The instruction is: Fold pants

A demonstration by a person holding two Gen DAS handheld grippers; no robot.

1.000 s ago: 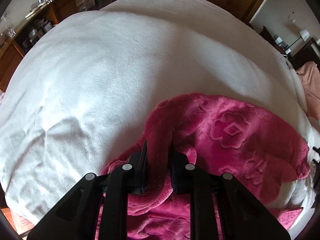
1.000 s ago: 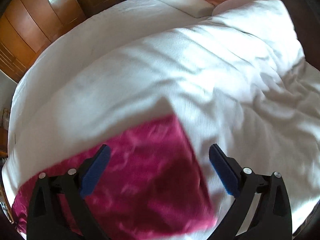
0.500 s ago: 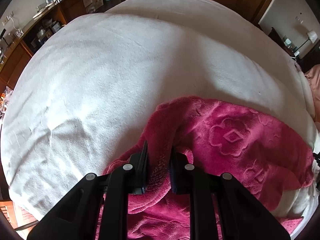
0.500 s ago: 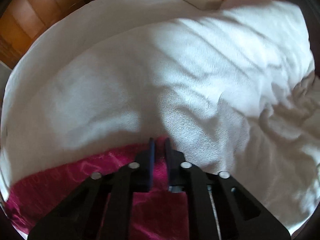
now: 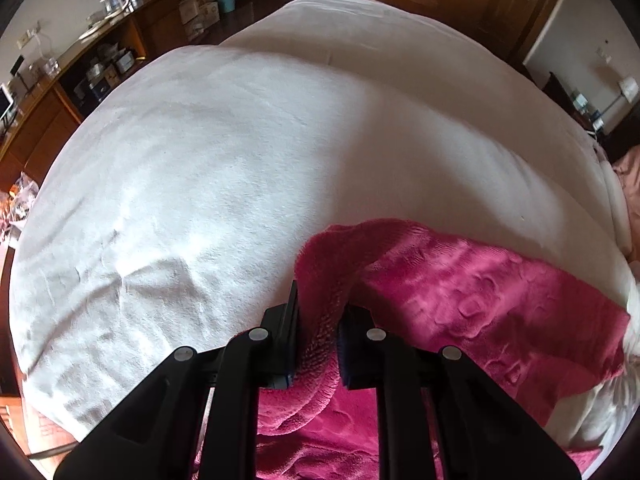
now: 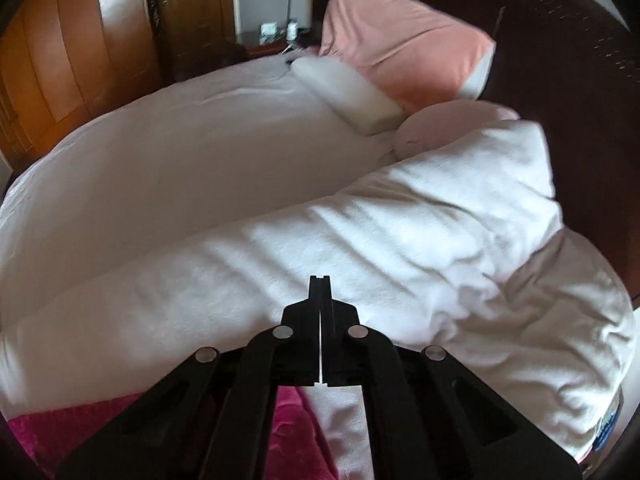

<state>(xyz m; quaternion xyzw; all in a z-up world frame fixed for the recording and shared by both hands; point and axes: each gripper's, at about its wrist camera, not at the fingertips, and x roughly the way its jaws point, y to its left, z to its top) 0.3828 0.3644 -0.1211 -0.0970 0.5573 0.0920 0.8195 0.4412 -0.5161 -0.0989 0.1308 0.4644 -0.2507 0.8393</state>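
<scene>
The pants (image 5: pixel 480 300) are dark pink embossed fleece, lying on the white duvet (image 5: pixel 220 180) at the lower right of the left wrist view. My left gripper (image 5: pixel 318 304) is shut on a raised fold at their left edge, and the fabric bulges up between the pads. In the right wrist view the pants (image 6: pixel 80 432) show only at the bottom, beneath the gripper's body. My right gripper (image 6: pixel 320 280) is shut, its fingers pressed together above the white duvet (image 6: pixel 400 248), with no cloth visible between the tips.
A pink pillow (image 6: pixel 400 52) and a white pillow (image 6: pixel 348 96) lie at the head of the bed, against a dark headboard (image 6: pixel 580 40). A wooden wardrobe (image 6: pixel 60 60) stands beyond the bed. A cluttered sideboard (image 5: pixel 80 80) runs along the wall past the bed's far left side.
My right gripper went from wide open over the pants' corner to fully shut, then rose and tipped up toward the pillows. My left gripper kept its hold and lifted the fold slightly.
</scene>
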